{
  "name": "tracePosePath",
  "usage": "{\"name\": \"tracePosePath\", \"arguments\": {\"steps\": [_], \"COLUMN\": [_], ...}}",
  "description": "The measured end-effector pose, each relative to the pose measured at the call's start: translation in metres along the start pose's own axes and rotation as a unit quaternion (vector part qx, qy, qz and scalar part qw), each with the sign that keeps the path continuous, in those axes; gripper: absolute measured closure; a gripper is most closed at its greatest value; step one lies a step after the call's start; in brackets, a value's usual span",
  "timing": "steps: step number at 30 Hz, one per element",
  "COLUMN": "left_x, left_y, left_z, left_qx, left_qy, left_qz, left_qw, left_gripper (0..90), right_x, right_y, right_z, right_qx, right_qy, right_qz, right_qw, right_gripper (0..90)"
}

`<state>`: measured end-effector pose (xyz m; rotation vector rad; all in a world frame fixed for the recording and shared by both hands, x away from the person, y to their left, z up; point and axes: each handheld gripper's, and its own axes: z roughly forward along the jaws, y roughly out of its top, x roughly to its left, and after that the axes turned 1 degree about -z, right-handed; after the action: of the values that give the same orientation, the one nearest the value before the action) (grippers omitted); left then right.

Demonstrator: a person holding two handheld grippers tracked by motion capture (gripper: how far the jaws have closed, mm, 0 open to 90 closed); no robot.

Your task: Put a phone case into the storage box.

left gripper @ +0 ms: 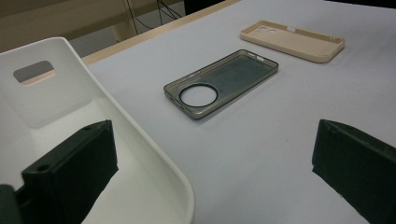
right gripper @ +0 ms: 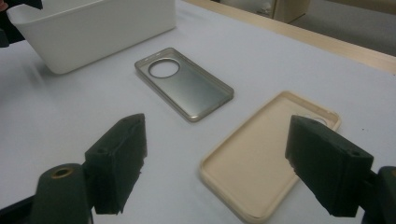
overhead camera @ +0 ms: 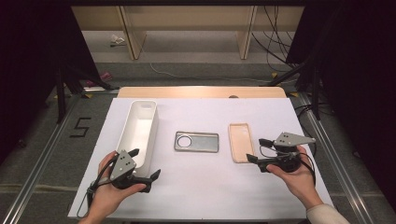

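Here, left gripper (overhead camera: 145,164): jaws wide, empty, astride the bin's (overhead camera: 150,122) near rim by the table's (overhead camera: 205,186) near-left corner | right gripper (overhead camera: 256,150): jaws wide, empty, just beside the beige case (overhead camera: 241,142), right of centre | grey case (overhead camera: 196,142): mid-table, between bin and beige case.

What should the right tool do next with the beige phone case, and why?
Probably ease the right tool forward and down over the near end of the beige soft plastic phone case. Its jaws stand open and empty, with one already beside the case's edge, and the case lies flat and untouched on the white table.
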<state>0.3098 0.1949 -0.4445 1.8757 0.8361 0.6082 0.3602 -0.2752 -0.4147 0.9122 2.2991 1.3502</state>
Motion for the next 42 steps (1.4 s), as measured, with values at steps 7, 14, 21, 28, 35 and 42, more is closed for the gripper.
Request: {"name": "tracePosePath", "arguments": {"steps": [7, 14, 21, 28, 35, 42], "left_x": [0.001, -0.001, -0.001, -0.001, -0.001, -0.001], "left_y": [0.000, 0.001, 0.001, 0.001, 0.001, 0.000], "left_z": [0.000, 0.001, 0.001, 0.000, 0.000, 0.000], "left_qx": [-0.002, -0.003, -0.004, -0.004, -0.005, -0.005], "left_qy": [0.003, 0.001, 0.001, 0.000, -0.001, -0.002], "left_qz": [-0.002, 0.001, 0.001, -0.001, 0.002, 0.001], "left_qw": [1.0000, 1.0000, 1.0000, 1.0000, 1.0000, 1.0000], "left_gripper": [0.0, 0.0, 0.0, 0.0, 0.0, 0.0], "right_x": [-0.001, -0.003, 0.001, 0.003, 0.008, 0.010], "right_y": [0.004, 0.013, 0.033, 0.048, 0.051, 0.049], "right_z": [0.003, 0.016, 0.060, 0.115, 0.156, 0.175], "right_qx": [0.003, 0.034, 0.110, 0.174, 0.231, 0.260], "right_qy": [0.003, 0.010, 0.016, 0.012, 0.020, 0.013], "right_qz": [-0.007, -0.017, -0.034, -0.050, -0.064, -0.073], "right_qw": [1.0000, 0.9992, 0.9932, 0.9834, 0.9707, 0.9629], "right_gripper": [39.2, 77.8, 90.0, 90.0, 90.0, 90.0]}}
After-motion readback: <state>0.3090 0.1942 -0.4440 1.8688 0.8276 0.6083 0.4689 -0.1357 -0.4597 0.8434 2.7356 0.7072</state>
